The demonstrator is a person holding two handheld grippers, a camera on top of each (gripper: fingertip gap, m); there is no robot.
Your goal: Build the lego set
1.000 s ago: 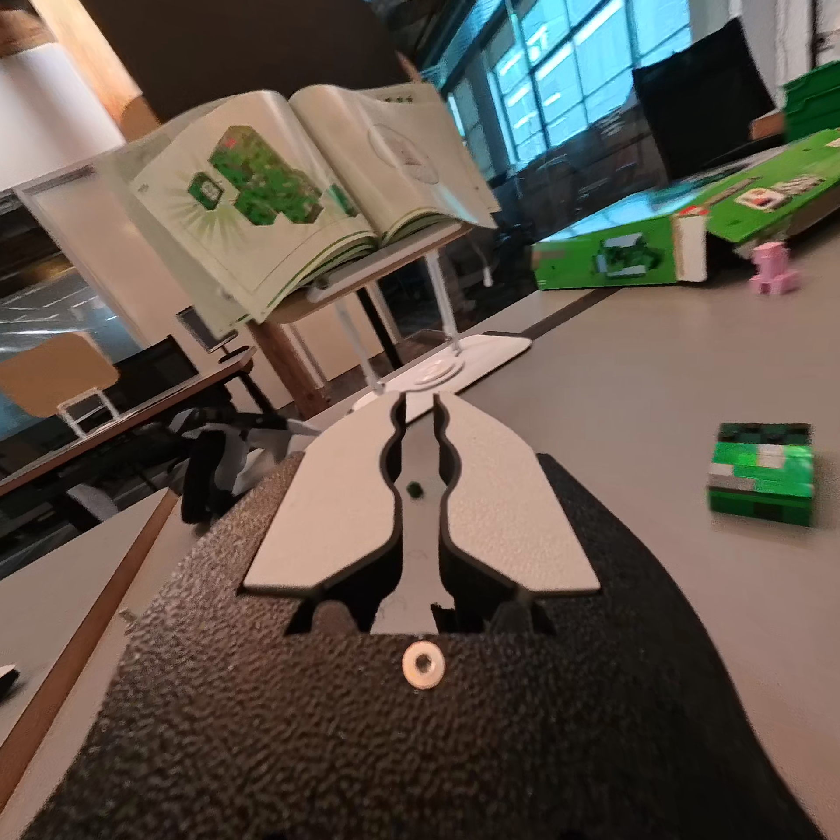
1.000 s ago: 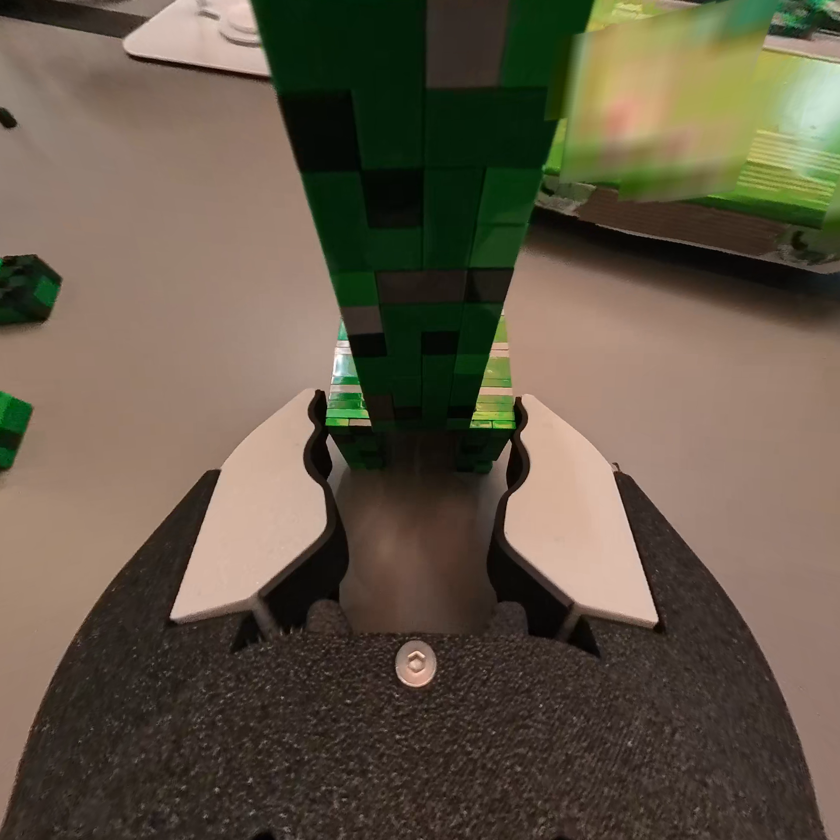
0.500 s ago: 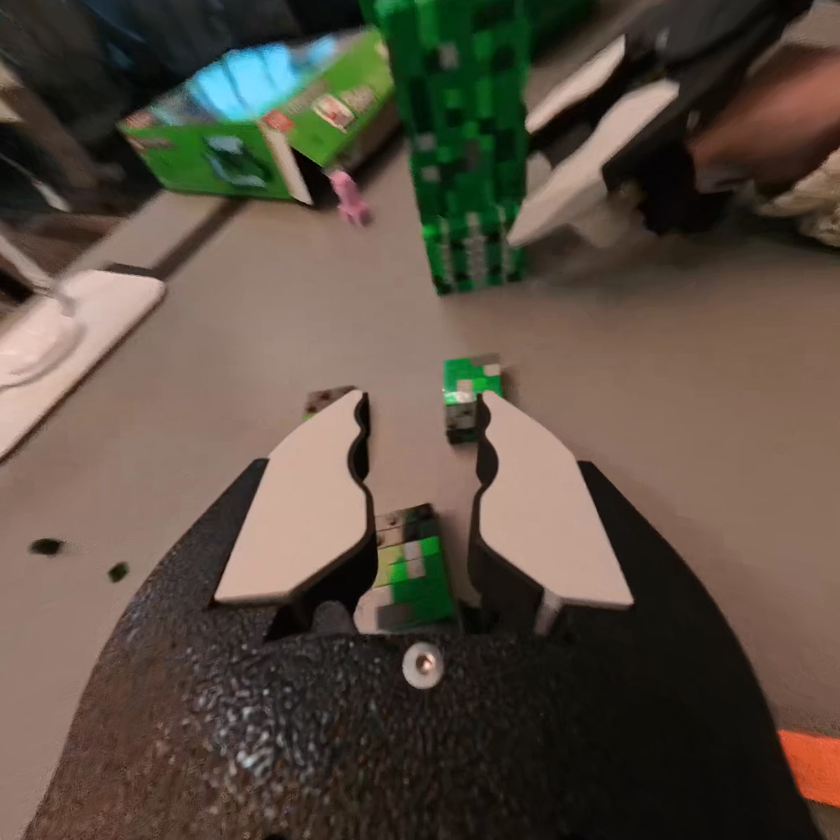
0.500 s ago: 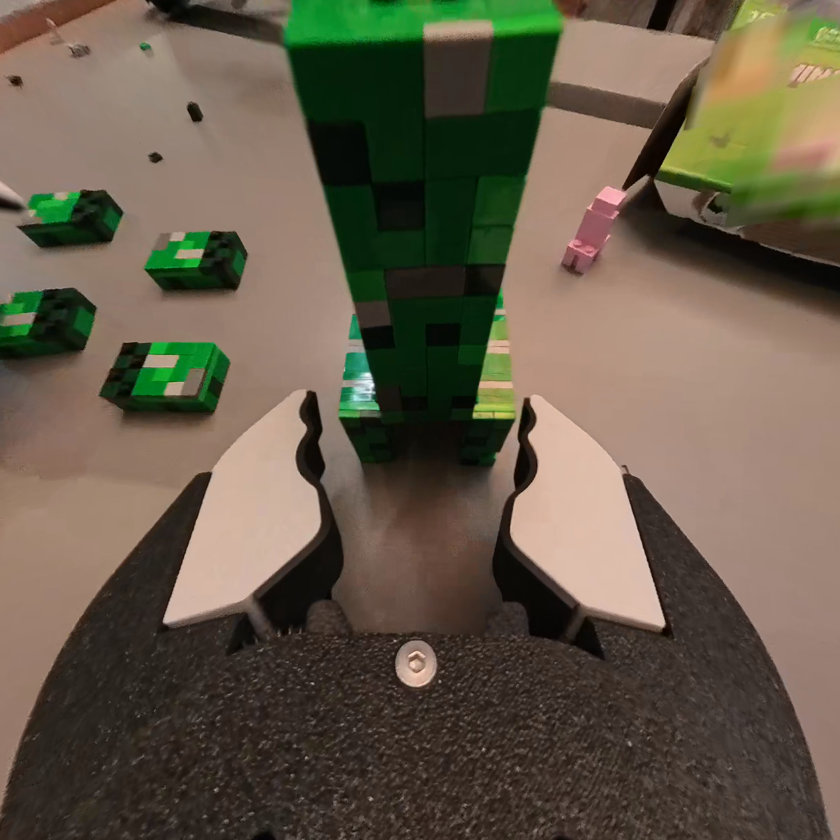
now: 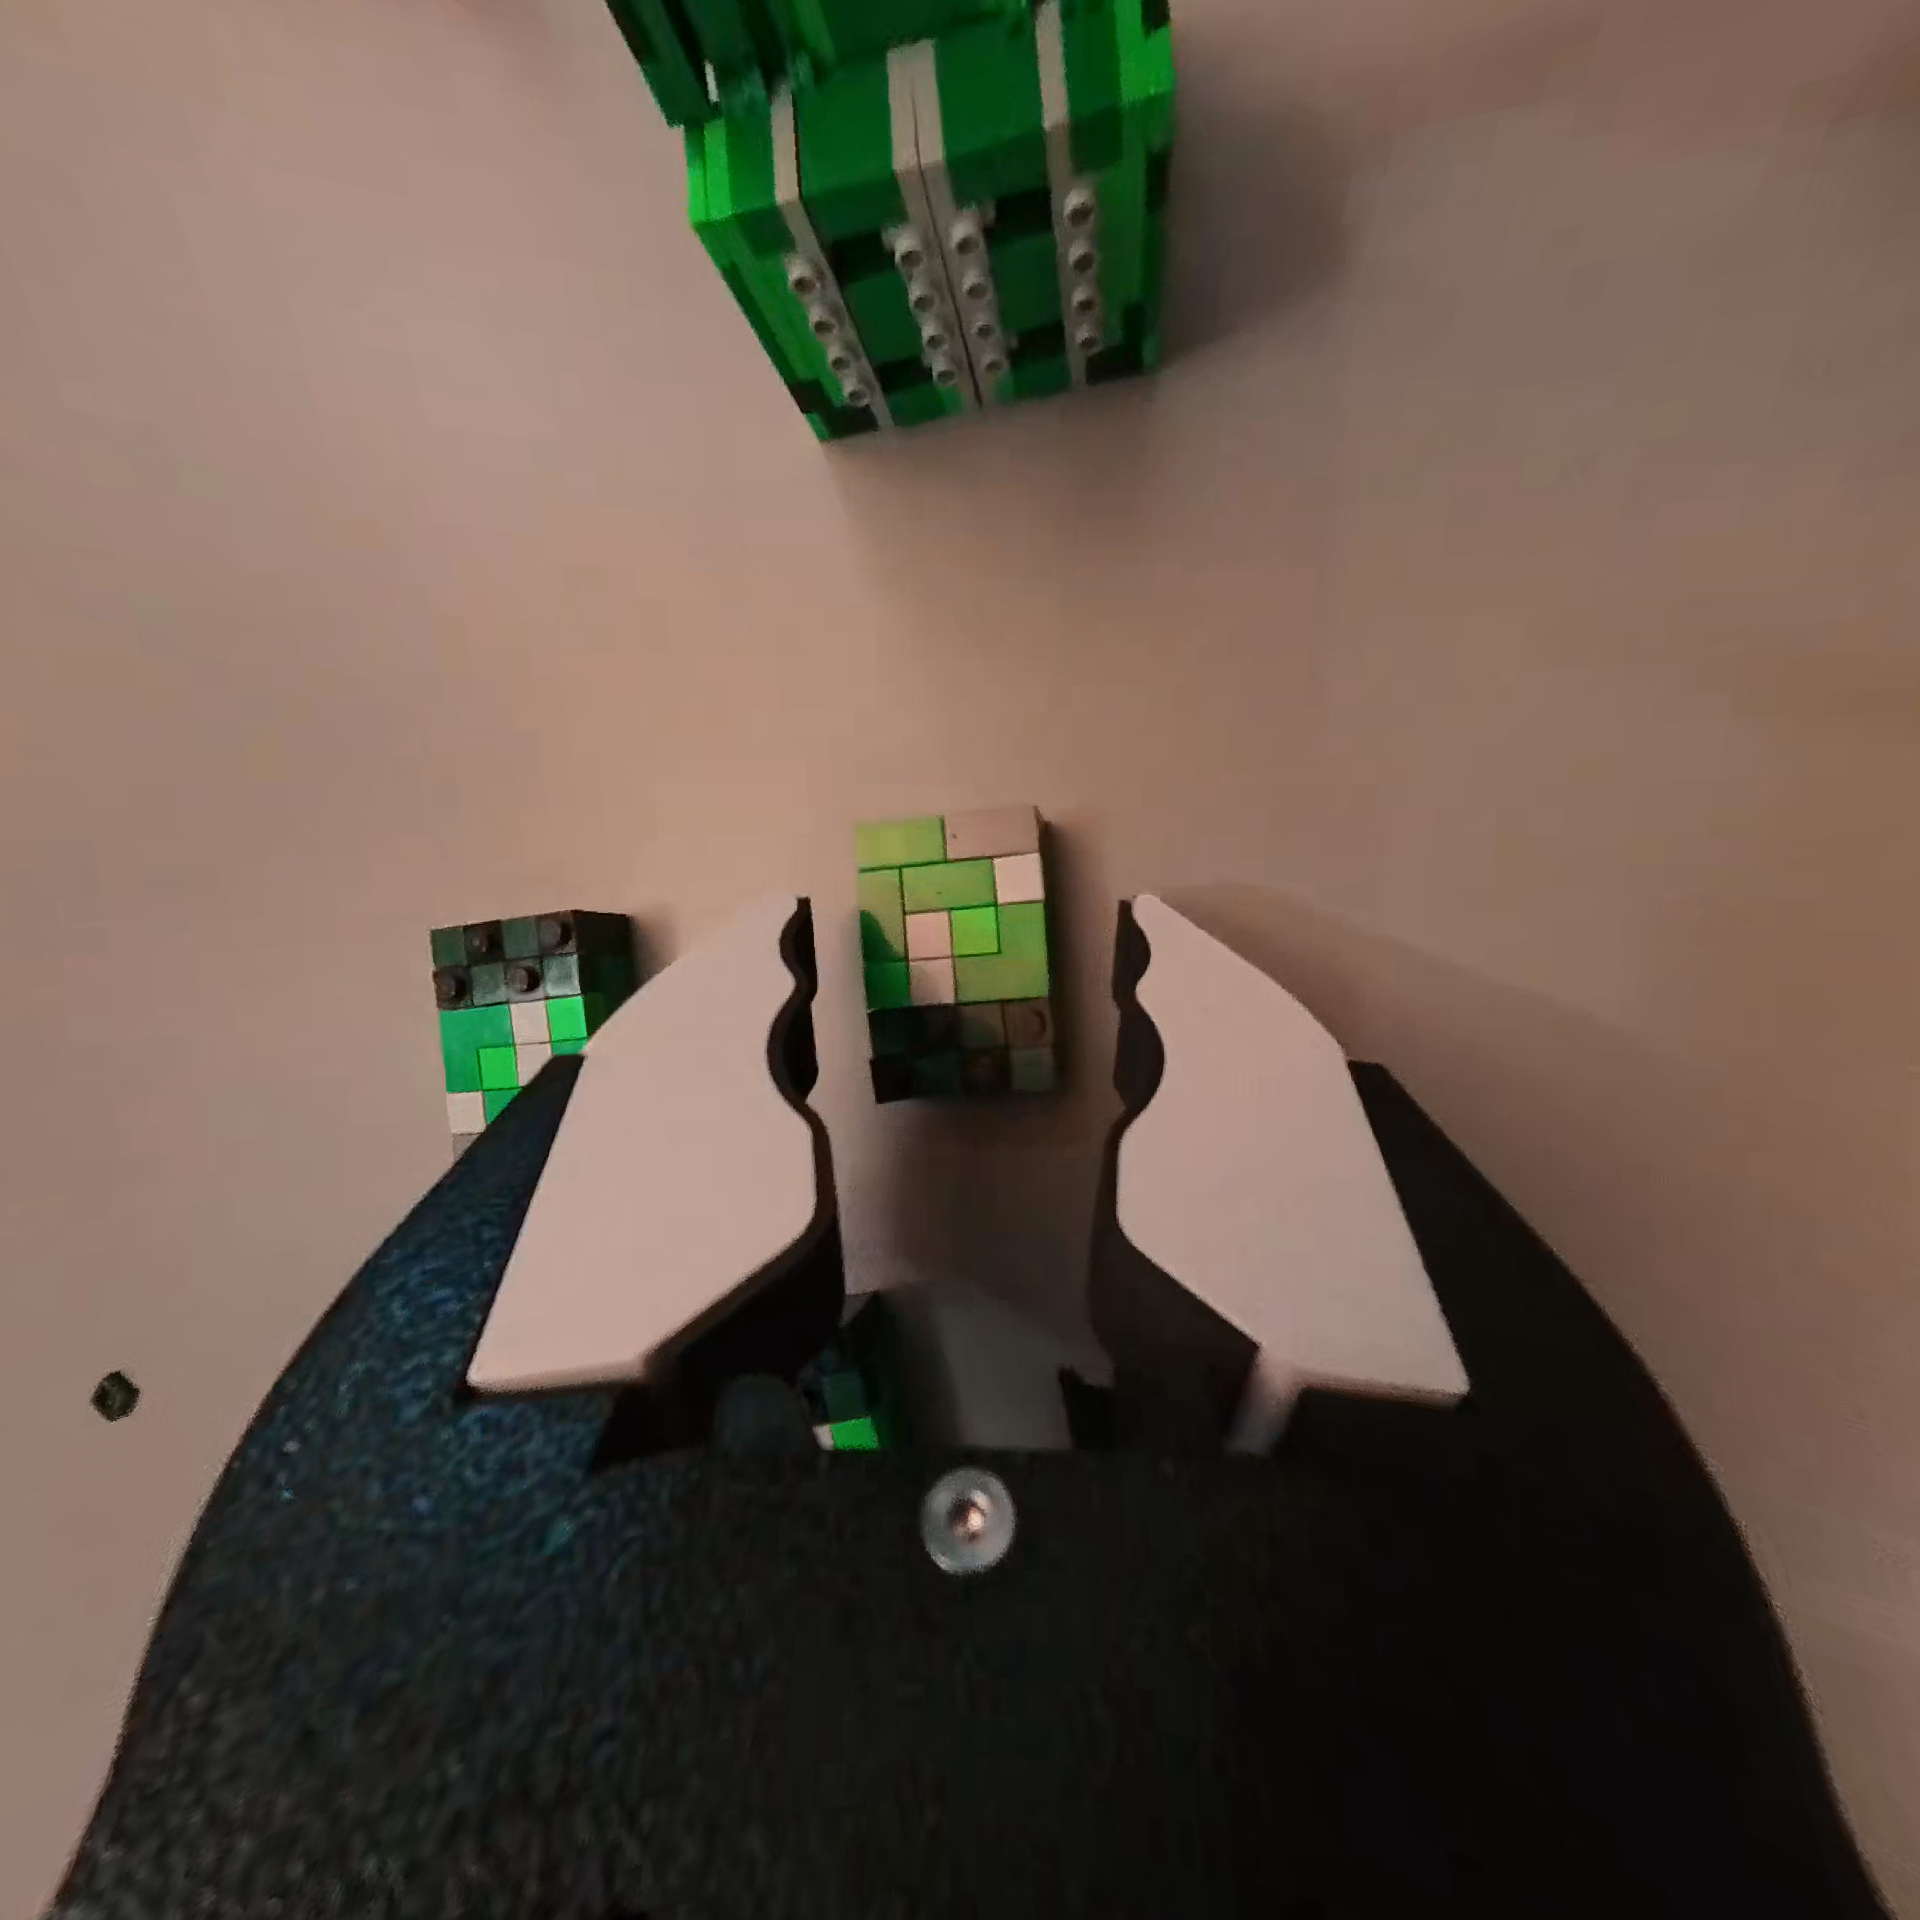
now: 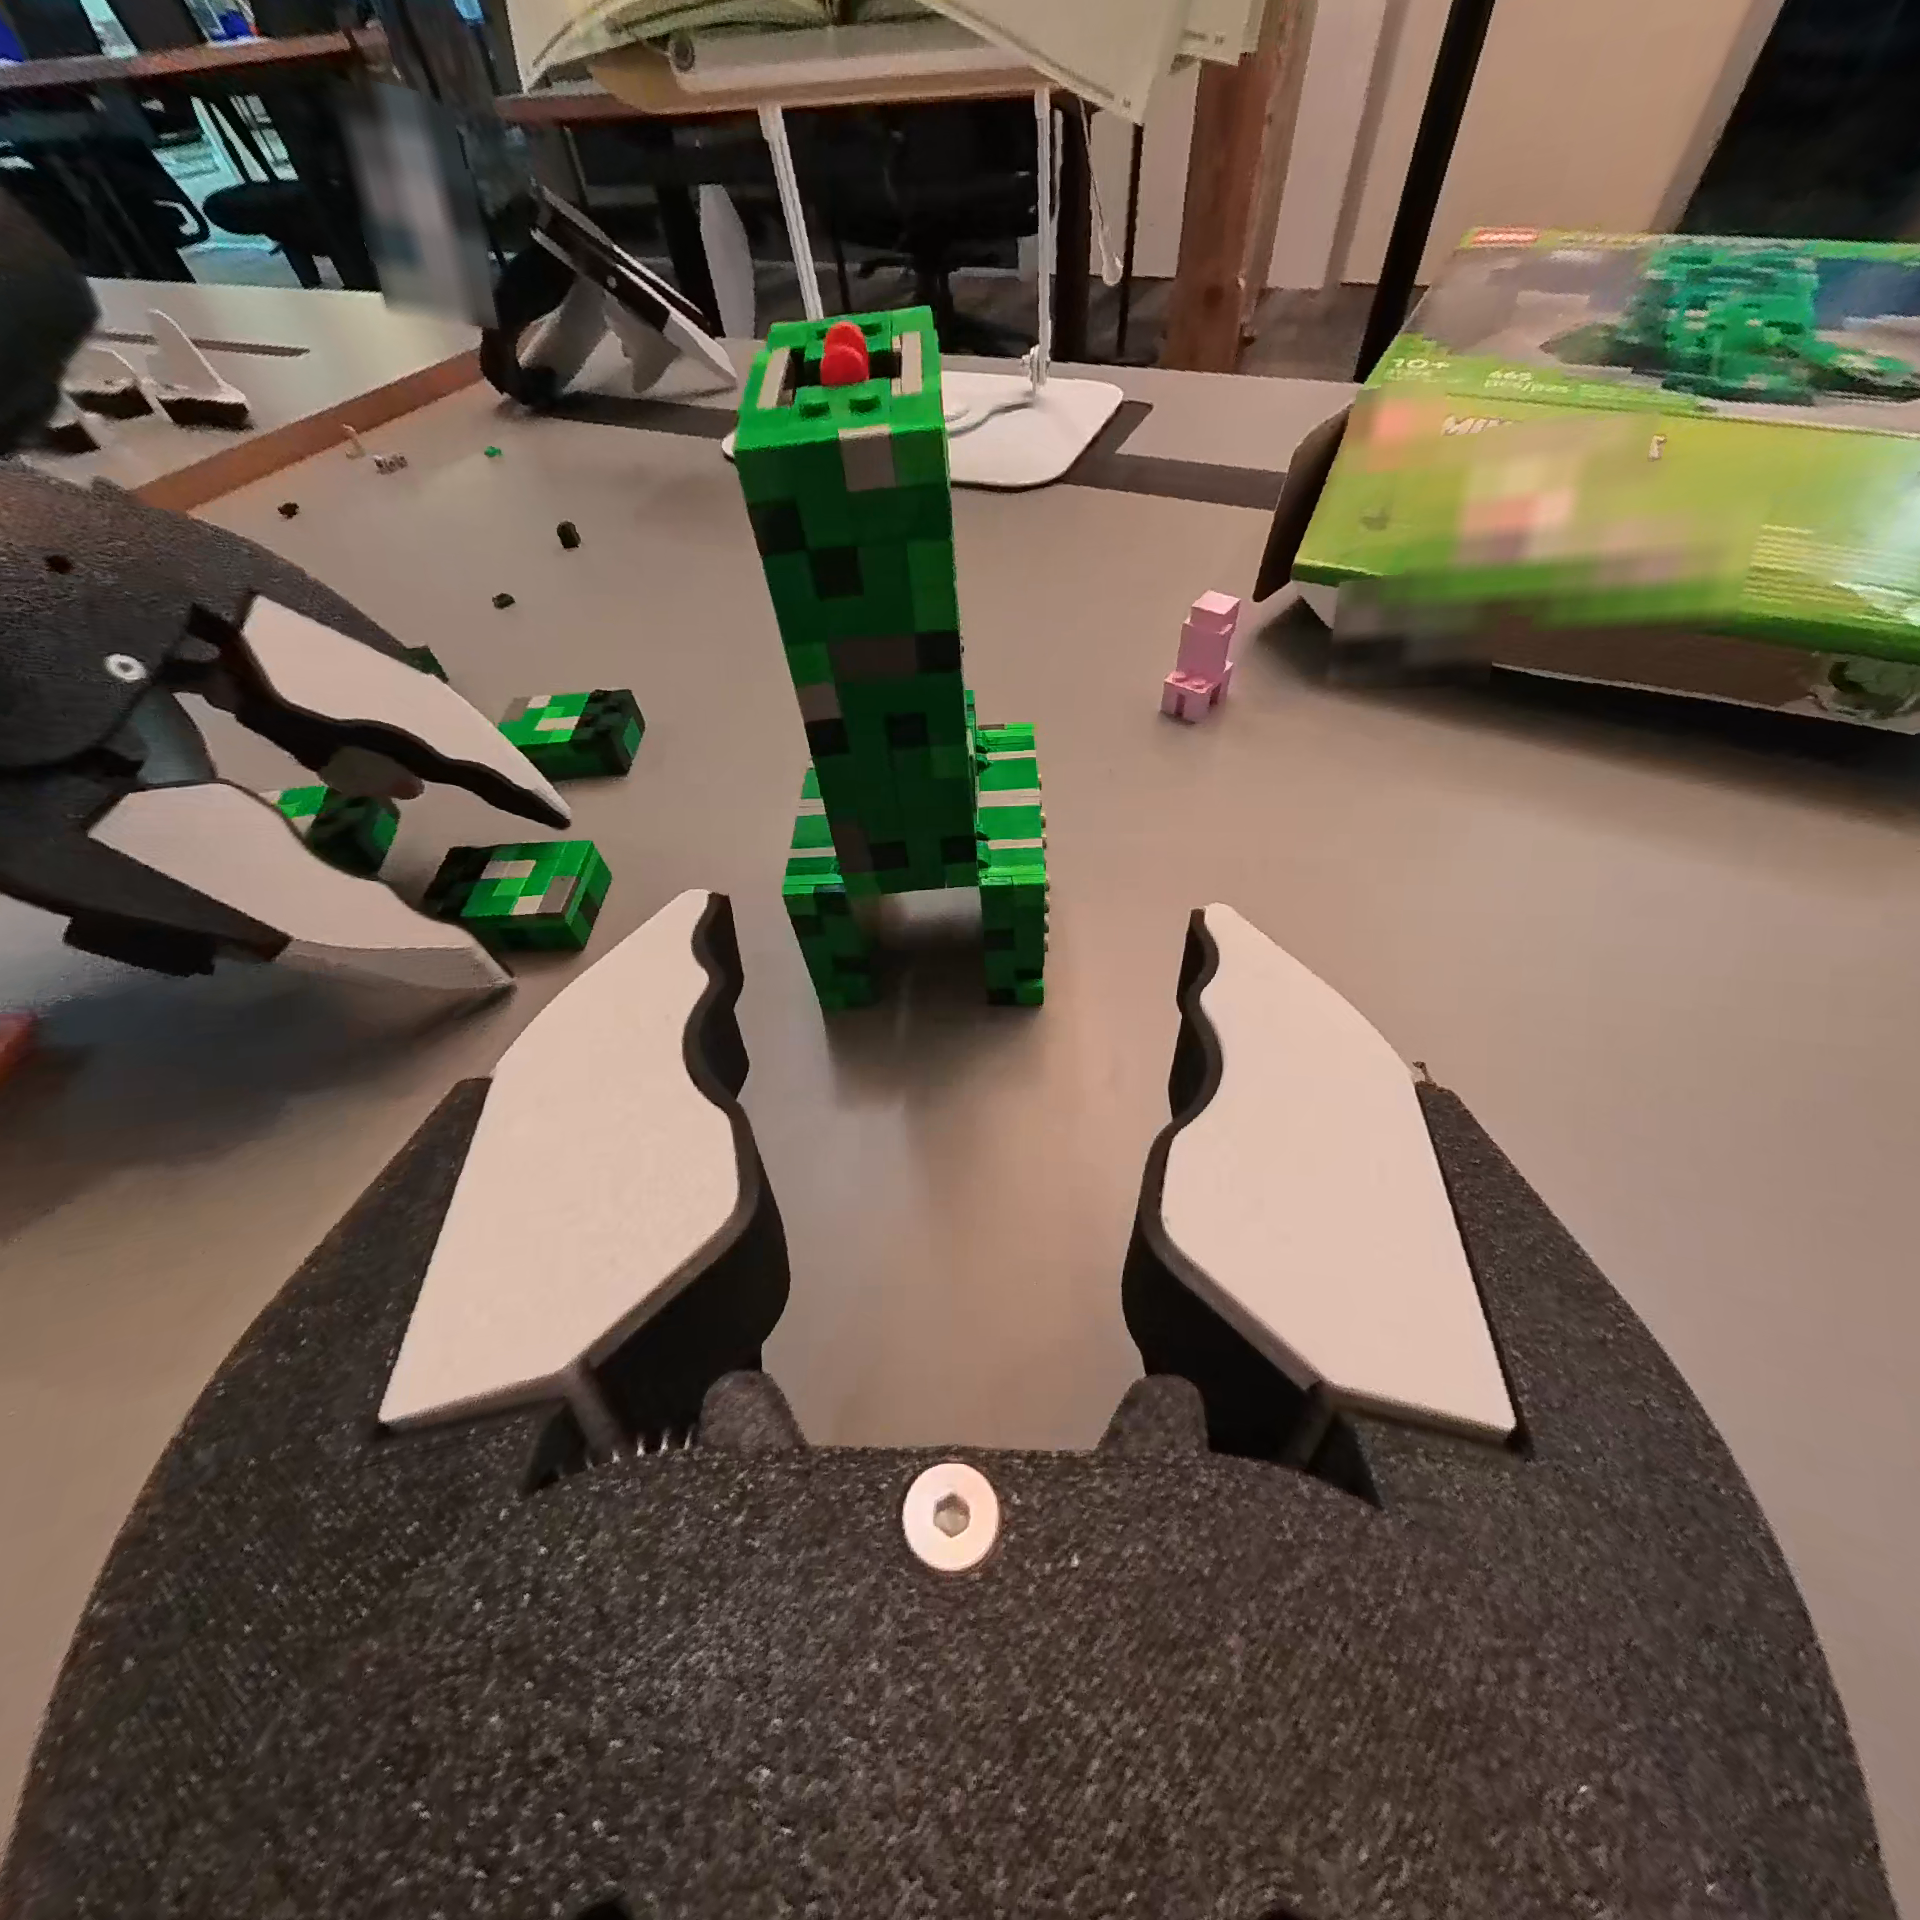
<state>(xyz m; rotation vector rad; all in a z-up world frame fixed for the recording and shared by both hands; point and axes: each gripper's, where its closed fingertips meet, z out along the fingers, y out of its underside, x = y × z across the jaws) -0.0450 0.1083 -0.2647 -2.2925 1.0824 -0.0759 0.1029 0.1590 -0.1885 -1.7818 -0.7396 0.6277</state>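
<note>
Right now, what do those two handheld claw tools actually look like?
Both look alike. The left claw and right claw each have a black, rough-textured rounded body, a silver screw at its centre, and two flat pale-grey fingers with wavy black inner edges. No cables, markings or sleeves are visible.

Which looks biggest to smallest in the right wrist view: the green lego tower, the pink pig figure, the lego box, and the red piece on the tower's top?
1. lego box, though cut off by the frame edge
2. green lego tower
3. pink pig figure
4. red piece
</note>
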